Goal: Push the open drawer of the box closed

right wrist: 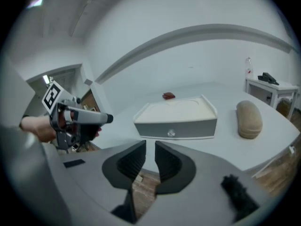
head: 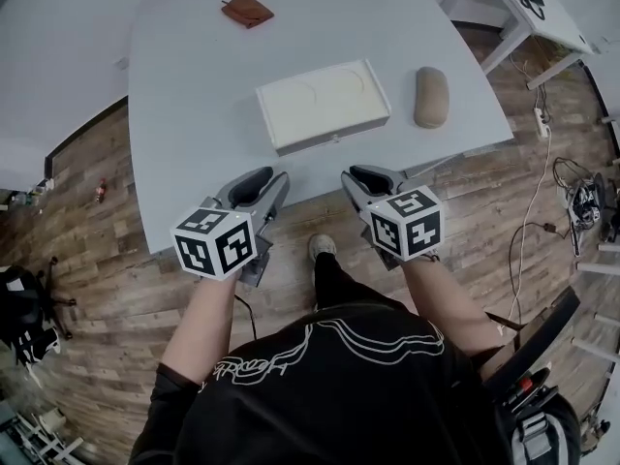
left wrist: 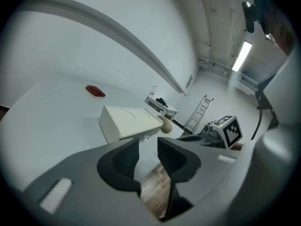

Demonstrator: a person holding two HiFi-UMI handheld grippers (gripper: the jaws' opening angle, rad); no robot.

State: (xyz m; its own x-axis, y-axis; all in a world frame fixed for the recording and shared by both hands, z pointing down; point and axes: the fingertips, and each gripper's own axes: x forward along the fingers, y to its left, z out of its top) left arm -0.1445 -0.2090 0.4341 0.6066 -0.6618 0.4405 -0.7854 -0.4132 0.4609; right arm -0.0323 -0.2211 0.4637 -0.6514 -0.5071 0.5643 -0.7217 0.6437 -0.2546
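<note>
A cream box [head: 323,105] [left wrist: 129,121] [right wrist: 176,119] lies in the middle of the white table [head: 194,114]. Its drawer front [right wrist: 175,128], with a small round knob [right wrist: 171,133], faces me. In the right gripper view the front looks nearly flush with the body. Both grippers hover over the table's near edge, short of the box and apart from it. My left gripper [head: 274,174] [left wrist: 148,147] is open with nothing between its pads. My right gripper [head: 354,174] [right wrist: 150,152] shows a narrow empty gap between its pads.
A tan oblong case [head: 431,95] [right wrist: 249,119] lies right of the box. A reddish-brown pouch [head: 247,10] [left wrist: 95,91] sits at the table's far side. A second white table [head: 523,8] stands at the back right, with cables [head: 581,201] on the wooden floor.
</note>
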